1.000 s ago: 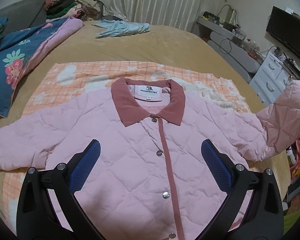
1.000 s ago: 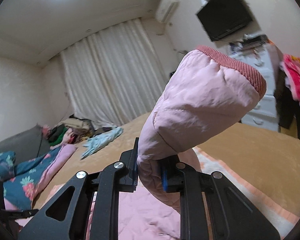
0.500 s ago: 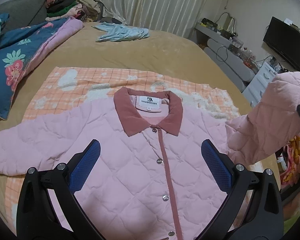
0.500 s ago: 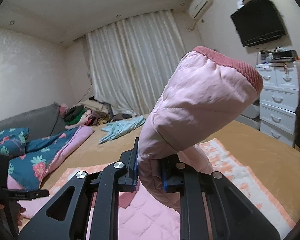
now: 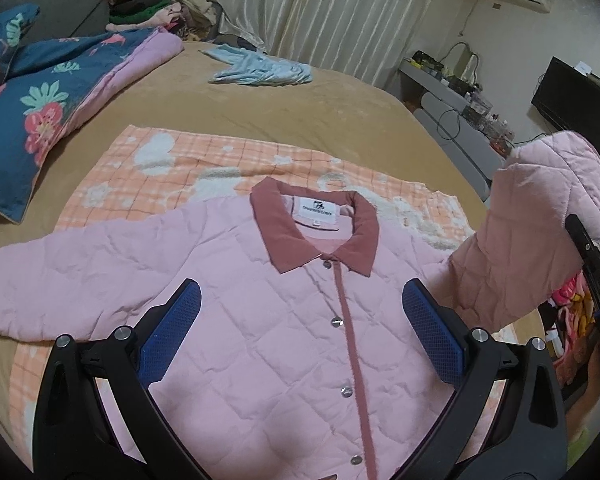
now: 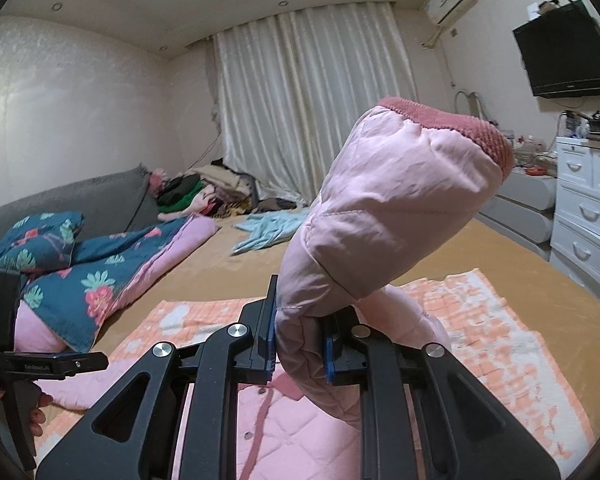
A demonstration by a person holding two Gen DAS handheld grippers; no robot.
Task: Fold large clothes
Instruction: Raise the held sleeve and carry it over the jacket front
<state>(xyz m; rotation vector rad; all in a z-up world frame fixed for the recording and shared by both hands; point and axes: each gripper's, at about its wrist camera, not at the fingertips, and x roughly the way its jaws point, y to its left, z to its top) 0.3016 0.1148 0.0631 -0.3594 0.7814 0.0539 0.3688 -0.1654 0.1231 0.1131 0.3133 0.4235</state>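
A pink quilted jacket [image 5: 260, 312] with a dusty-rose collar and snap placket lies face up on an orange checked blanket [image 5: 188, 160] on the bed. My left gripper [image 5: 300, 332] hovers open above the jacket's chest, holding nothing. My right gripper [image 6: 300, 344] is shut on the jacket's right sleeve [image 6: 380, 208] and holds it raised, cuff up, above the jacket's right side. The raised sleeve also shows in the left wrist view [image 5: 540, 232]. The other sleeve [image 5: 40, 280] lies stretched out flat to the left.
A blue floral quilt [image 5: 40, 92] lies at the bed's left. A light blue garment [image 5: 260, 70] lies at the far end, with a clothes pile [image 5: 160, 4] beyond. A white dresser [image 6: 588, 208] and a wall TV [image 6: 564, 56] are on the right.
My right gripper has carried the sleeve higher and inward toward the jacket's body. My left gripper has stayed open, with its view tilting slightly upward.
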